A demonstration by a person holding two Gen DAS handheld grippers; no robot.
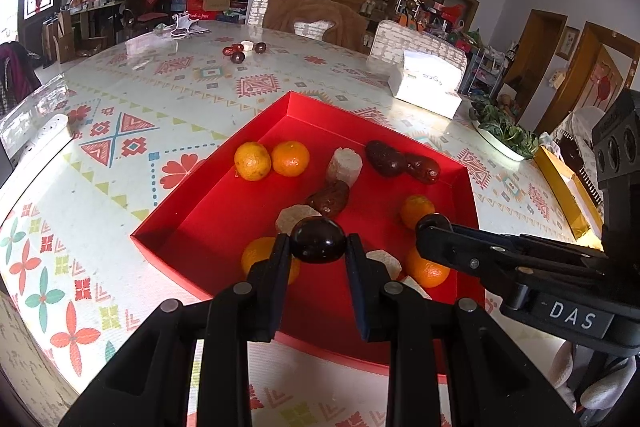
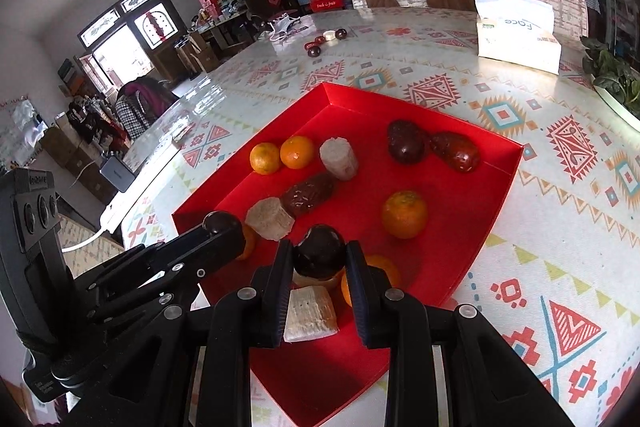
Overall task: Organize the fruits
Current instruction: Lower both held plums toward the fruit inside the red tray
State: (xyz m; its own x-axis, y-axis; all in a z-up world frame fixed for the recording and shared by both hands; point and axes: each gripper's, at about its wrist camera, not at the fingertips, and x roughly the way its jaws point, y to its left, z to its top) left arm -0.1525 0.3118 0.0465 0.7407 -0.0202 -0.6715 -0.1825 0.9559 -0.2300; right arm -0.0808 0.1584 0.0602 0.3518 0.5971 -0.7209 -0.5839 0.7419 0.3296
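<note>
A dark round fruit (image 1: pixel 318 240) is pinched in the left gripper (image 1: pixel 318 247), held over the near part of the red tray (image 1: pixel 224 163). A second dark fruit (image 2: pixel 320 250) is clamped the same way by the right gripper (image 2: pixel 320 259), tilted down beside it at about 3 o'clock. Below them, oranges (image 2: pixel 404 214), pale chunks (image 2: pixel 339 159) and brownish-red dates (image 2: pixel 454 151) are scattered in the tray. Toward 12 o'clock more small fruits (image 1: pixel 244 51) are left on the patterned tablecloth (image 1: pixel 160 99); a tissue box (image 1: pixel 428 83) is seen around 1 o'clock.
</note>
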